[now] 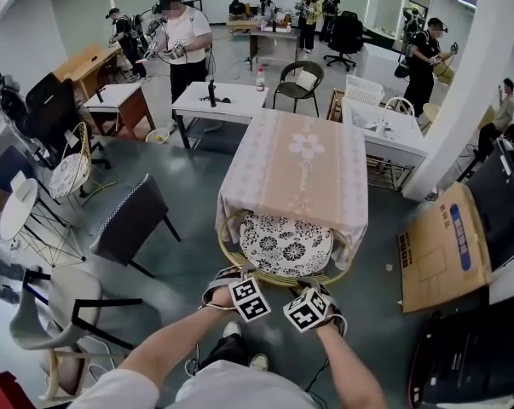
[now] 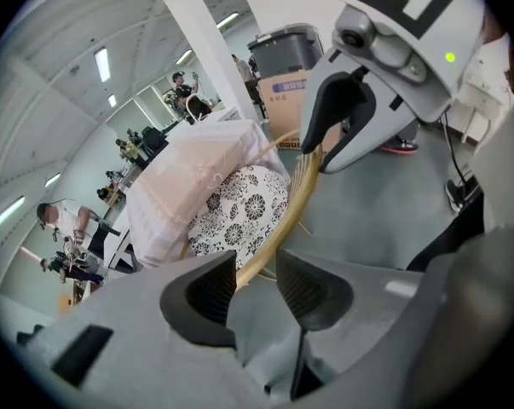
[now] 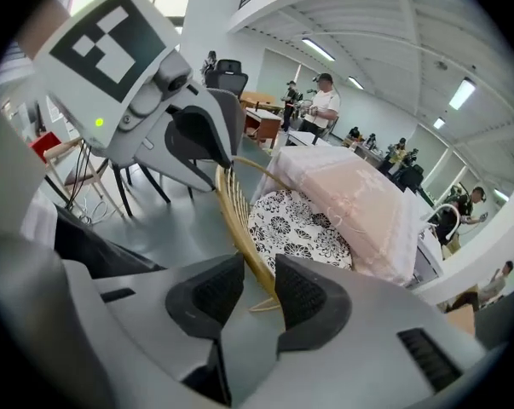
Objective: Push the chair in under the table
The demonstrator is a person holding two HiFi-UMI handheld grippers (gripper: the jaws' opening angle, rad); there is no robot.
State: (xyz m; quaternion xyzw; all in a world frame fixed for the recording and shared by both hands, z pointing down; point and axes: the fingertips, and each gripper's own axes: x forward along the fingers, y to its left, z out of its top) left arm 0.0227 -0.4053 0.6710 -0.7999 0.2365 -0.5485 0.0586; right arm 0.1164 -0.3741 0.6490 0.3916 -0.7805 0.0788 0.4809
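Note:
A round rattan chair (image 1: 229,254) with a black-and-white flowered cushion (image 1: 286,244) stands at the near end of a table under a pink cloth (image 1: 295,164), its seat partly beneath the cloth. Both grippers sit at the chair's near rim. My left gripper (image 1: 233,281) is open, and the rattan rim (image 2: 286,220) runs between its pads with a gap on one side. My right gripper (image 1: 314,286) is open too, with the rim (image 3: 238,216) between its pads and not pressed. In the left gripper view the right gripper (image 2: 325,156) straddles the same rim further along.
A grey padded chair (image 1: 129,220) and a white chair (image 1: 52,305) stand to the left. A cardboard box (image 1: 440,250) lies at the right, beside a white pillar (image 1: 470,83). White tables (image 1: 222,100) and several people are further back.

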